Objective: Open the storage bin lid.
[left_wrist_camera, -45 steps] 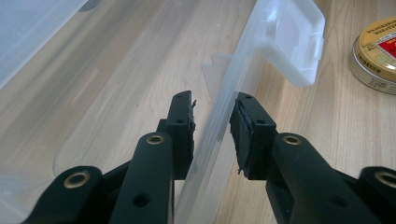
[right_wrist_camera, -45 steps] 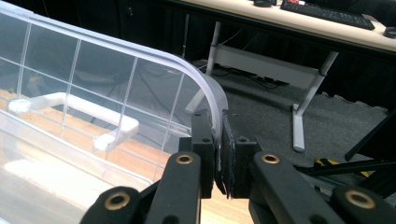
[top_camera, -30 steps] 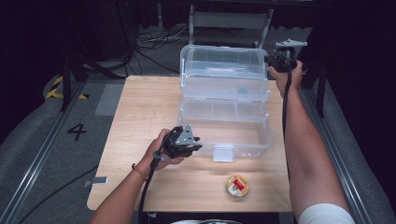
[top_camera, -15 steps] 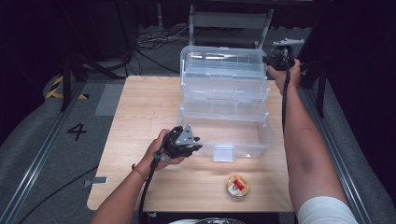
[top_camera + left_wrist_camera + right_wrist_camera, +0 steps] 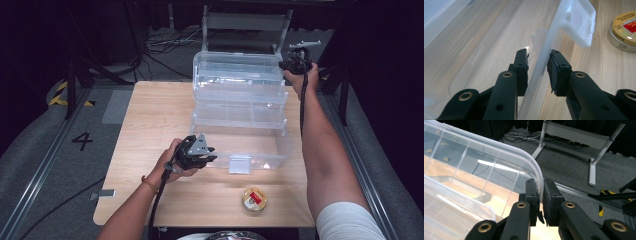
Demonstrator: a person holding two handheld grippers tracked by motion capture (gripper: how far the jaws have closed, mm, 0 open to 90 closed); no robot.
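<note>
Wooden table, clear box, small tin

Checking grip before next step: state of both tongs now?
Left tongs: around box front wall, grip unclear.
Right tongs: shut on lid rim.

A recording lab: black drapes, floor cables.
</note>
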